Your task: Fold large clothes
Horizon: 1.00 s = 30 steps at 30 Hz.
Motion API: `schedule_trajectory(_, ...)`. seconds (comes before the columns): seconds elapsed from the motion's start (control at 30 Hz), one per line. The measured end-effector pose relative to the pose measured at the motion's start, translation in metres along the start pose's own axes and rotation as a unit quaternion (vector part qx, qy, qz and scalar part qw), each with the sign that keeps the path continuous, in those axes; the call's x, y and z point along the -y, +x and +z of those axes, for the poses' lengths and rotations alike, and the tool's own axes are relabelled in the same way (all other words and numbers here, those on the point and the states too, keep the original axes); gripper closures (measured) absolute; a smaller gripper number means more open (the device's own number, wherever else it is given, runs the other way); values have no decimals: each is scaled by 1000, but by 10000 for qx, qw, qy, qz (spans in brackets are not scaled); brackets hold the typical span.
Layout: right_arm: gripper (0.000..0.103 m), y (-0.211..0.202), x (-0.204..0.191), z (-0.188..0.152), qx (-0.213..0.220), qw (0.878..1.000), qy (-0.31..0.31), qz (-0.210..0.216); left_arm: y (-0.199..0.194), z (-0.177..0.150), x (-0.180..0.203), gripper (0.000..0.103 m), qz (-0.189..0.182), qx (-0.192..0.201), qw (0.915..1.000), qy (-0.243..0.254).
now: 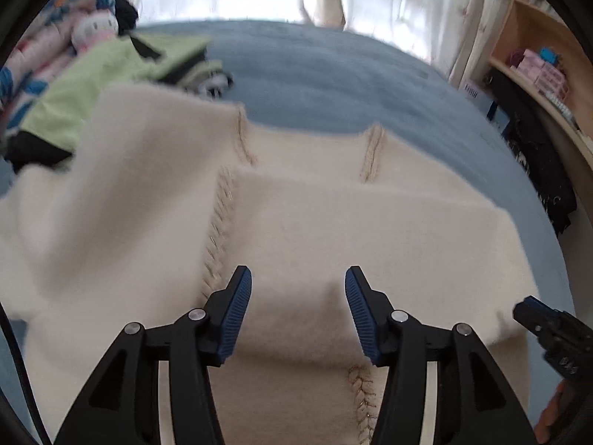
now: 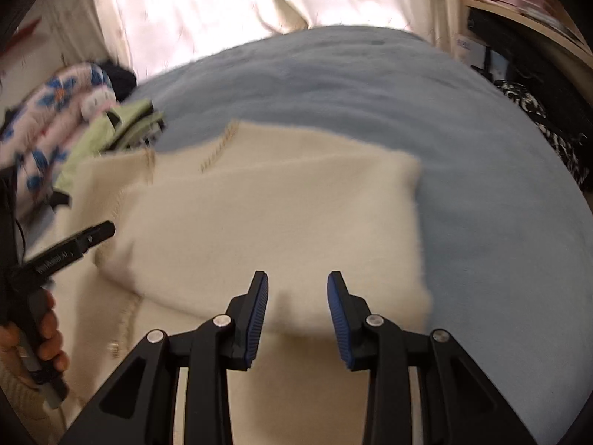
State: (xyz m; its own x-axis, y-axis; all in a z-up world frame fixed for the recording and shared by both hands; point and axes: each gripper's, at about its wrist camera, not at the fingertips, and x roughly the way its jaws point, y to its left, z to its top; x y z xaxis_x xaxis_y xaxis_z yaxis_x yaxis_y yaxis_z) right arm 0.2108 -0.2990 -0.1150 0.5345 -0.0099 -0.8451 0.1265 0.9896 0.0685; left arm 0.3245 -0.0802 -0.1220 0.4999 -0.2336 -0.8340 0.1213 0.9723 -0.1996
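cream knit sweater (image 1: 333, 230) lies on blue bedspread (image 1: 352, 85), right part folded over middle. our left gripper (image 1: 298, 311) and right gripper (image 2: 297, 313) both released, nothing between jaws. fold just laid, we judge; next, grasp left part and fold across.

One cream garment (image 1: 333, 222), partly folded, is seen spread on one blue bed cover (image 1: 333, 74). One green garment (image 1: 92, 89) and one flowered bundle (image 1: 33, 55) are counted at the cover's far left corner, with one pink plush toy (image 1: 94, 31) on top. Two grippers are seen, the left gripper (image 1: 298, 289) and the right gripper (image 2: 297, 289).
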Motion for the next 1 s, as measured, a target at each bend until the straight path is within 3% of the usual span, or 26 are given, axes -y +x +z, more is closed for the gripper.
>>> schedule_trajectory(0.07, 75, 17, 22, -7, -186, 9988, 201, -402, 19, -2, -9, 52, 195, -228, 9995, -117)
schedule_trajectory(0.1, 90, 20, 32, -10, -206, 9987, 338, -314, 21, -5, -13, 52, 133, -185, 9996, -135)
schedule_trajectory(0.17, 103, 16, 54, -13, -216, 9976, 657, -17, 20, -10, -18, 52, -16, -109, 9999, -64)
schedule_trajectory(0.33, 97, -7, 63, 2, -154, 9945, 962, 397, 7, -8, -10, 52, 37, 4, 9999, 154)
schedule_trajectory(0.5, 73, -2, 35, 46, 141, 9958, 793, 444, 4, 21, 3, 50, 31, 271, 9995, 141)
schedule_trajectory(0.63, 73, 35, 19, 76, 10, 9944, 875, 600, 28, 44, 8, 50, 64, 129, 9999, -28)
schedule_trajectory(0.73, 73, 68, 26, 83, -260, 9955, 897, 139, 51, 50, 2, 50, 211, -93, 9997, -95)
schedule_trajectory(0.83, 84, 75, 52, 81, -231, 9938, 1091, 36, 61, 43, -4, 50, 155, -113, 9998, -34)
schedule_trajectory(0.87, 96, 73, 59, 79, -218, 9930, 1158, -30, 62, 41, -5, 50, 117, -79, 9999, -3)
schedule_trajectory(0.9, 99, 70, 66, 77, -199, 9924, 1209, -91, 62, 40, -5, 50, 92, -39, 9999, 39)
schedule_trajectory(1.0, 99, 62, 78, 68, -221, 9913, 1297, -45, 62, 39, -4, 50, 119, -7, 9999, 114)
